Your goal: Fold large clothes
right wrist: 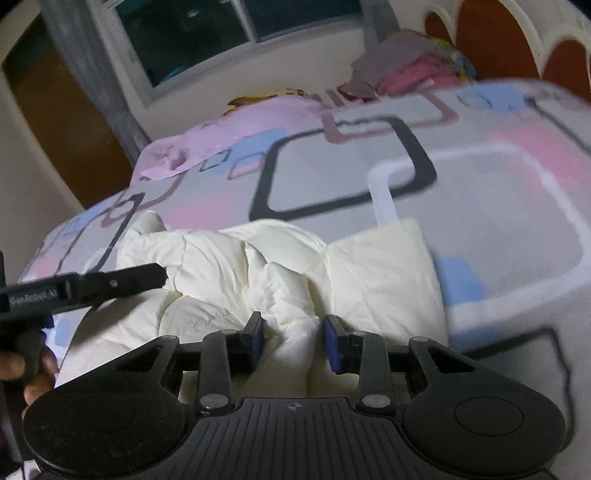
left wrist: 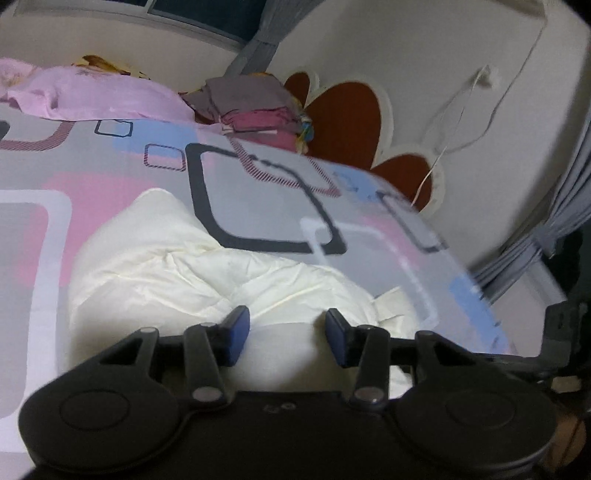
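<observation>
Right gripper at 6 o'clock, blue pads parted, a bunched ridge of cream puffy garment between the pads; contact with the pads unclear. Garment crumpled across centre on bed sheet patterned grey, pink, blue with dark rounded squares. Left gripper entering from 9 o'clock, its tip against the garment's left side, jaw state unreadable from this angle; person's hand at 8 o'clock on its handle. Pink cloth at 11 o'clock on the sheet's far edge. Stack of folded clothes at 1 o'clock, just beside red and cream headboard. Window at 12 o'clock, grey curtain beside it at 10 o'clock. Right half motion-blurred.
</observation>
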A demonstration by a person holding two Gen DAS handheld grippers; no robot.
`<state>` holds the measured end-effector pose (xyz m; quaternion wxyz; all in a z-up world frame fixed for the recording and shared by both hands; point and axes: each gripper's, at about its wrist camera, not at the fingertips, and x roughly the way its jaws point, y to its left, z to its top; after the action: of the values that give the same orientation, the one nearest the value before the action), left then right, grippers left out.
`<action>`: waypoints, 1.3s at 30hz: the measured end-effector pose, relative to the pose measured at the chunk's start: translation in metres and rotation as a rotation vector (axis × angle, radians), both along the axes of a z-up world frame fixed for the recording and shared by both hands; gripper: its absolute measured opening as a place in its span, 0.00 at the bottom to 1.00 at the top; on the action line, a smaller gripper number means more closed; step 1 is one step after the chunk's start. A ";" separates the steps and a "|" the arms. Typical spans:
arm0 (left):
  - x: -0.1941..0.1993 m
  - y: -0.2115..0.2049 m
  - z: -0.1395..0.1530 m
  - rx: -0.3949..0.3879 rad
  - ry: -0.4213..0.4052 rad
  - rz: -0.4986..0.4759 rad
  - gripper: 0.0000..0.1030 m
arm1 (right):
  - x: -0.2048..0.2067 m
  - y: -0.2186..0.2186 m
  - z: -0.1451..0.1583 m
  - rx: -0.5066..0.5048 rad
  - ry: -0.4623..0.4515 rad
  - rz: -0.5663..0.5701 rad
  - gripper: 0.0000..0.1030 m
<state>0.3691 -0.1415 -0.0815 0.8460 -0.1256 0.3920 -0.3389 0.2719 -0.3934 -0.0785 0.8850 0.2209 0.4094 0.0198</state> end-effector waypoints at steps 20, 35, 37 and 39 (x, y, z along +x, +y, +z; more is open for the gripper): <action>-0.139 0.043 0.054 0.112 -0.075 0.010 0.51 | -0.114 0.024 0.079 -0.064 -0.104 0.079 0.43; -0.163 0.035 0.020 0.213 -0.056 0.037 0.48 | -0.127 0.037 0.017 -0.060 0.048 0.086 0.43; -0.164 0.036 0.029 0.225 -0.065 0.045 0.50 | -0.128 0.032 0.028 -0.058 0.029 0.085 0.44; -0.167 0.041 0.038 0.254 -0.097 0.087 0.86 | -0.135 0.021 0.041 -0.032 -0.019 0.041 0.57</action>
<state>0.2019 -0.1008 -0.0436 0.8870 -0.0180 0.3843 -0.2554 0.1370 -0.3728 -0.0375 0.8917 0.1981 0.4057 0.0333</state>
